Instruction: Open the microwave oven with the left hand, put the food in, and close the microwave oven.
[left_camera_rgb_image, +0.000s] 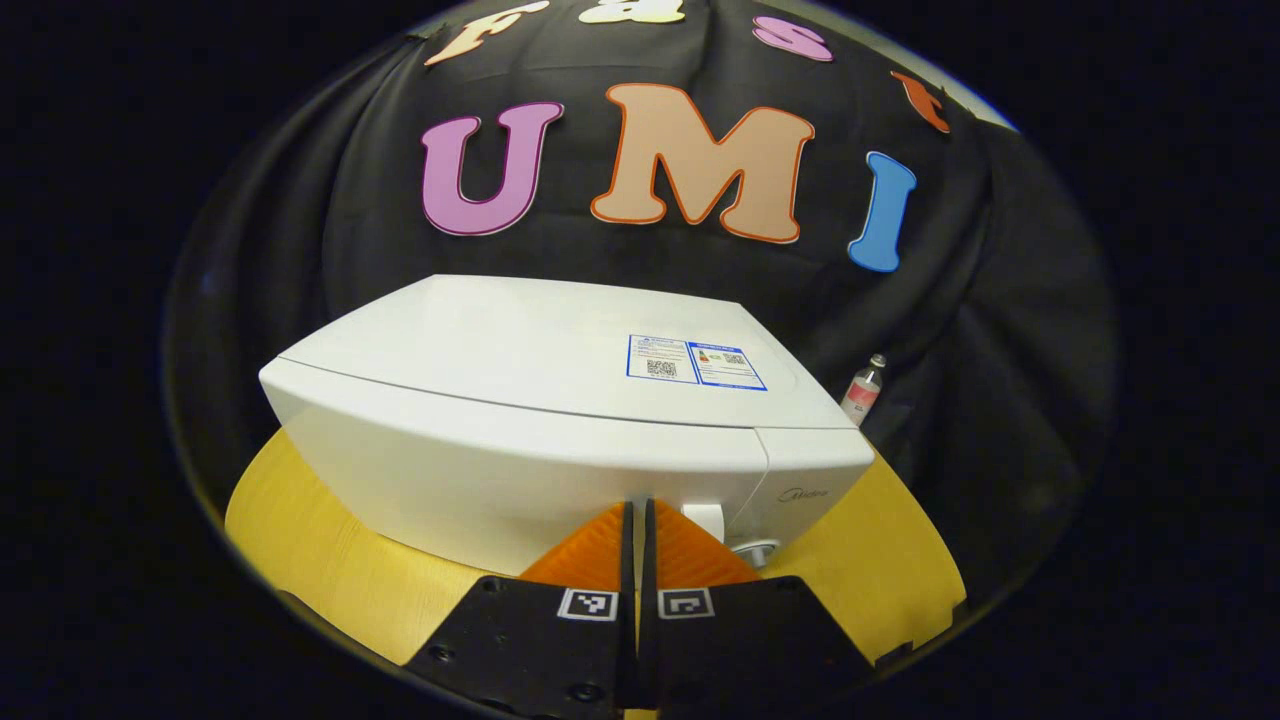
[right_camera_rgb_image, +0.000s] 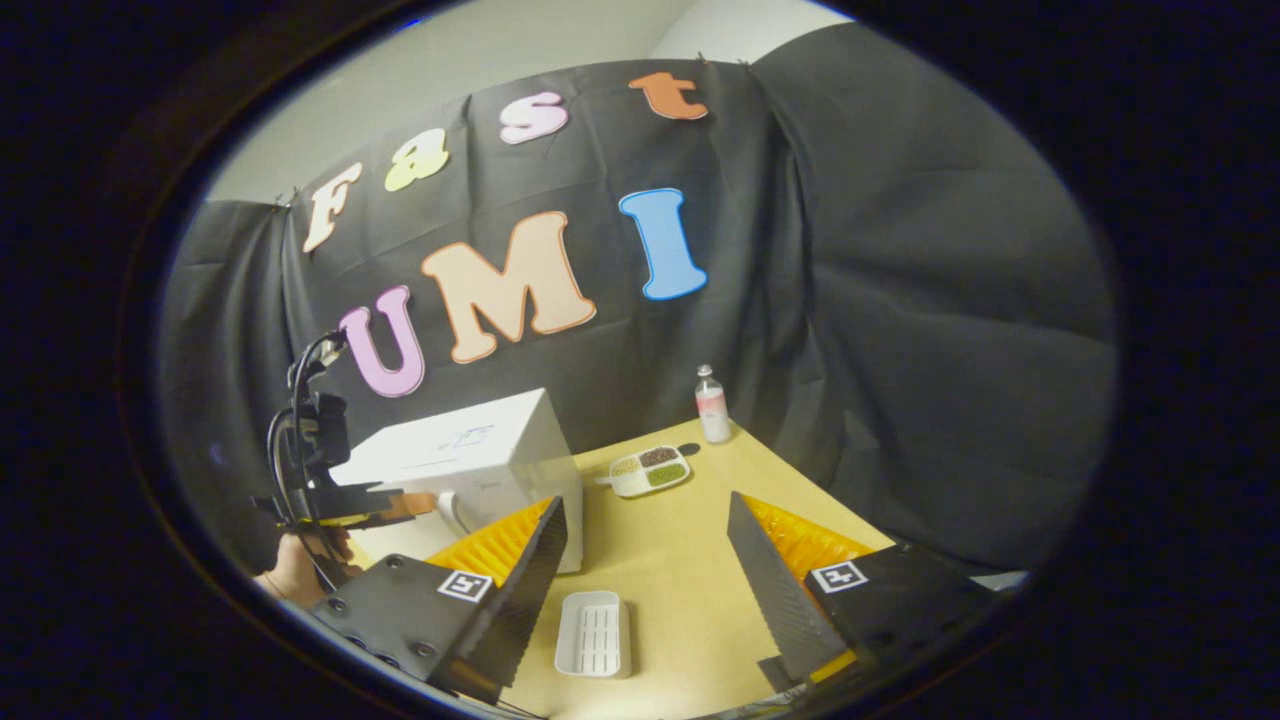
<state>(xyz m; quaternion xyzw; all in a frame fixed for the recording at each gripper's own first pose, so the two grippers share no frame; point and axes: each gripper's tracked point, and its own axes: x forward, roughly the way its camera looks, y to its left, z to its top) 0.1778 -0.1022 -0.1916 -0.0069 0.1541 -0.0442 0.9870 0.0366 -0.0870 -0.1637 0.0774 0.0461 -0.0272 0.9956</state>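
Note:
The white microwave (left_camera_rgb_image: 520, 420) stands on the yellow table with its door closed. Its white handle (left_camera_rgb_image: 705, 520) is just right of my left gripper (left_camera_rgb_image: 637, 512), whose fingers are pressed together with nothing between them. In the right gripper view, the microwave (right_camera_rgb_image: 470, 455) is at the left, and the left gripper (right_camera_rgb_image: 395, 505) hovers at its front, held by a hand (right_camera_rgb_image: 295, 570). The food, a white divided dish (right_camera_rgb_image: 650, 470) with three fillings, lies on the table beyond my right gripper (right_camera_rgb_image: 645, 502), which is open and holds nothing.
An empty white ribbed tray (right_camera_rgb_image: 593, 633) lies on the table (right_camera_rgb_image: 680, 590) below the right gripper's fingers. A small bottle (right_camera_rgb_image: 712, 405) stands at the back by the black cloth wall; the same bottle (left_camera_rgb_image: 862, 390) is behind the microwave's right side.

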